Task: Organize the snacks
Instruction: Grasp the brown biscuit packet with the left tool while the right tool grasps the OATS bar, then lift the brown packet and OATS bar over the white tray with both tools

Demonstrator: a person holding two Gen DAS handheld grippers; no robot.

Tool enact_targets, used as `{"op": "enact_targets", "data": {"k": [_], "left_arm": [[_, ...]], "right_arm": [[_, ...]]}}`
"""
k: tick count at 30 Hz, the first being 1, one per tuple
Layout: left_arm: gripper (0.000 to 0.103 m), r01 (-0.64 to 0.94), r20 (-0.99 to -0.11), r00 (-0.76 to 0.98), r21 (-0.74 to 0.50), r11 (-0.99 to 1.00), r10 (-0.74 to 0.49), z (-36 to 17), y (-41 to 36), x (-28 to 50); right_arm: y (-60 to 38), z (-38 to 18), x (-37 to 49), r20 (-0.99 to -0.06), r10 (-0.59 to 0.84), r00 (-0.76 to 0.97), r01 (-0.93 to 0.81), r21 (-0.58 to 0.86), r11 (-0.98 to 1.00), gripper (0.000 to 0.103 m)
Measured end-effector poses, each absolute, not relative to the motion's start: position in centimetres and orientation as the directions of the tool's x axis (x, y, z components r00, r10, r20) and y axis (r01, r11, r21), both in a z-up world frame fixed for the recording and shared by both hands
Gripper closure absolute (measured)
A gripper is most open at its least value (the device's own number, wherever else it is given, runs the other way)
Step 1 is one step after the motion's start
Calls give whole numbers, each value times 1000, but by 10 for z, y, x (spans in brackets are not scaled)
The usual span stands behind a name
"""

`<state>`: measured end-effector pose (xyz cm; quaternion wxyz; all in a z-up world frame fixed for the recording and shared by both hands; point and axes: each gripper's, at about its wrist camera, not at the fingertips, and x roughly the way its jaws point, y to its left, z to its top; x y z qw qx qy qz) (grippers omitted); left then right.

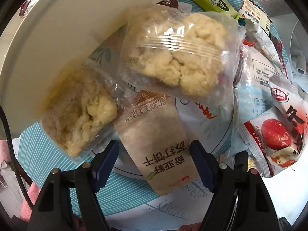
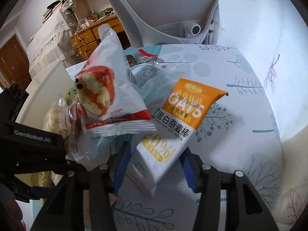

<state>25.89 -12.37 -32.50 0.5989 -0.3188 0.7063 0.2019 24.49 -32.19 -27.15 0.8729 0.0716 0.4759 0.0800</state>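
Left wrist view: the left gripper (image 1: 154, 159) points down at a tan soda-cracker packet (image 1: 154, 134) printed with dark Chinese characters; its blue pads (image 1: 201, 165) stand on either side of the packet's near end with a gap on each side, so the jaws are spread and press on nothing. The packet lies on a patterned tablecloth (image 1: 173, 207) of teal stripes and leaf drawings. Just beyond it lie two clear bags of pale, lumpy yellow pastry, the left bag (image 1: 79, 113) beside the packet's far end and the larger bag (image 1: 179, 55) overlapping it. To the right sit white-and-red wrappers showing a red fruit (image 1: 273, 132), and farther off a green packet (image 1: 213, 0) near a cream-coloured board (image 1: 57, 38). In the right wrist view the right gripper (image 2: 154, 165) straddles the near end of an orange-and-white oat bar packet (image 2: 173, 132) marked OATS; whether its pads touch the wrapper I cannot tell. Behind it a white snack bag with a red fruit picture (image 2: 109, 94) leans tilted on the pile, and a white chair (image 2: 157, 5) stands past the table.
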Motion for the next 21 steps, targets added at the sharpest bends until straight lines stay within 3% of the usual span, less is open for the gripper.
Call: {"op": "enact_targets", "data": {"k": [2,5,9,11,21], "left_arm": [[30,-692,-976,-80,-93,716,-204,-326,-125,260],[41,-685,-979,-99,-64,726,-179,-325,-129,259],[47,-680,-978,-99,-70,730,-186,-317,-127,249],[48,-678,-975,-100,-81,731,-200,-317,-128,245],[48,-637,-954,-172,-83,766,-246,-316,-133,205]], "right_arm": [[-324,-272,244,-822,229,521,-78,222,972,54],[-327,-270,242,-828,241,507,-73,237,969,56],[-333,-265,234,-830,263,492,-60,270,961,68],[-335,-263,230,-834,273,480,-58,280,958,76],[-341,-253,199,-861,286,421,-49,293,955,86]]}}
